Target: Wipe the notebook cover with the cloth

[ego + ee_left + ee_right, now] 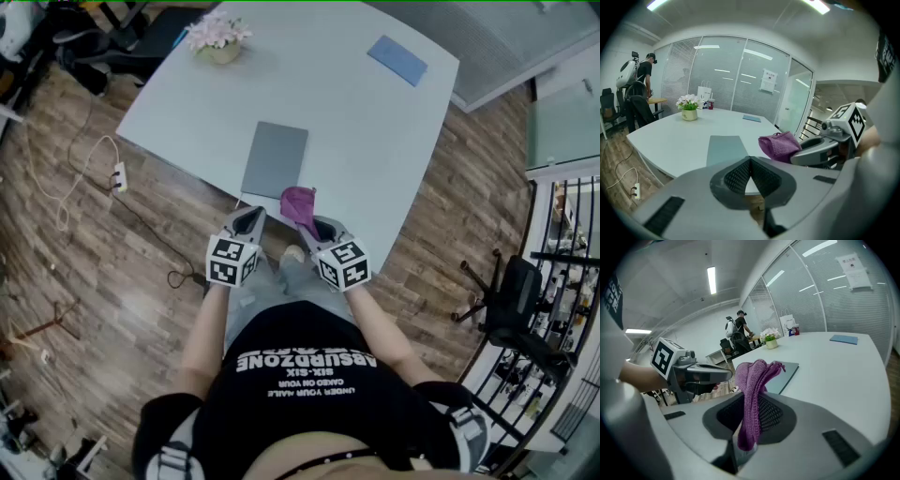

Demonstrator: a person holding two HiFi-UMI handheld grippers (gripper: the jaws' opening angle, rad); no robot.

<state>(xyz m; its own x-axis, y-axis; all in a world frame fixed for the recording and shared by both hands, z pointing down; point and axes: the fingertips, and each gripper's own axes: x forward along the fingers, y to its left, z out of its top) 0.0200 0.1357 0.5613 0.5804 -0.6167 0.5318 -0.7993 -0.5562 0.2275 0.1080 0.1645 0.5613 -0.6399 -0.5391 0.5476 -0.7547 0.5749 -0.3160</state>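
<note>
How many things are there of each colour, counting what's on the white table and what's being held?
Grey: 1, notebook
Blue: 1, sheet
Purple: 1, cloth, held
Pink: 1, flowers
Total: 4

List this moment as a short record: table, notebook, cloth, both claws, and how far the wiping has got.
Table: white, with flowers at the far side
Notebook: grey, closed, lying flat near the table's near edge
Cloth: purple, bunched, by the notebook's near right corner
Left claw: shut, nothing in it
Right claw: shut on the cloth
Wiping: cloth not yet on the cover
</note>
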